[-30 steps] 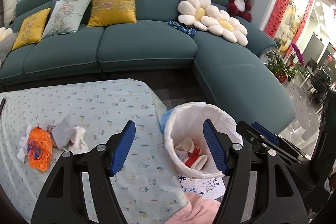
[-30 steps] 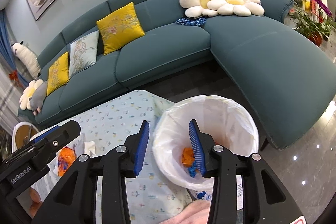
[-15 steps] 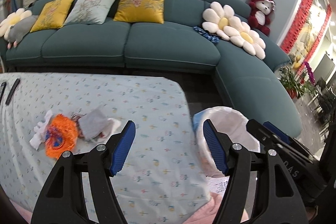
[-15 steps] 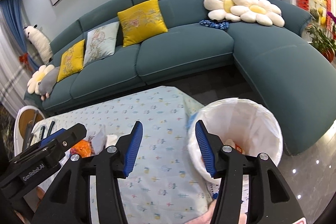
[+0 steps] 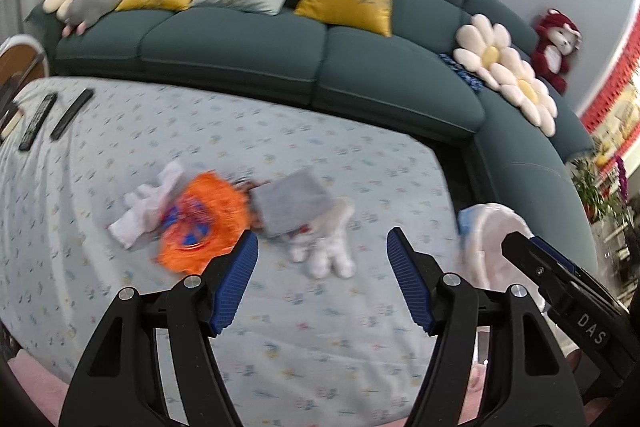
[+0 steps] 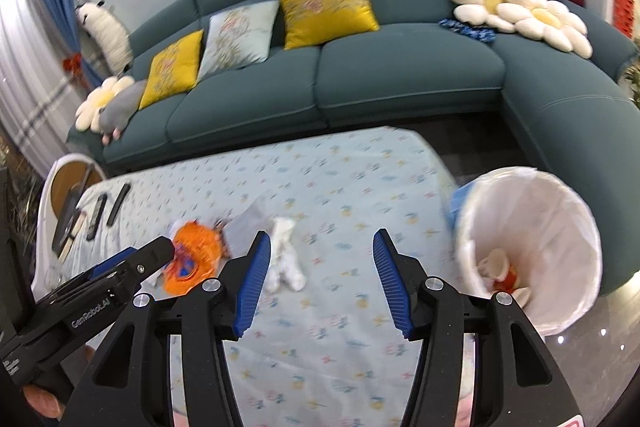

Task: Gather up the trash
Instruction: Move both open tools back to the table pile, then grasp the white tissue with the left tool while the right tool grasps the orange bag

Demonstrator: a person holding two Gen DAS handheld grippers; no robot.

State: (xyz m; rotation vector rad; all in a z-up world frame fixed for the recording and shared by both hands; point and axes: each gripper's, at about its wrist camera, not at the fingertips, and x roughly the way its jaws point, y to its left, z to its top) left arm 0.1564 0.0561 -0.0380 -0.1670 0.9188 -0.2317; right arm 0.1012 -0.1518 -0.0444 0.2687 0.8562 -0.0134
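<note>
Left tongs wide, empty, over desk trash pile. Right tongs fairly wide, empty too. Only right view showed cup inside bin.

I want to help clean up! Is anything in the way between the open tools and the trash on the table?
Nothing visible is. Only bare tablecloth lies between the left tool and the white tissue, the orange wrapper and the grey paper. The right tool is open and empty too.
</note>
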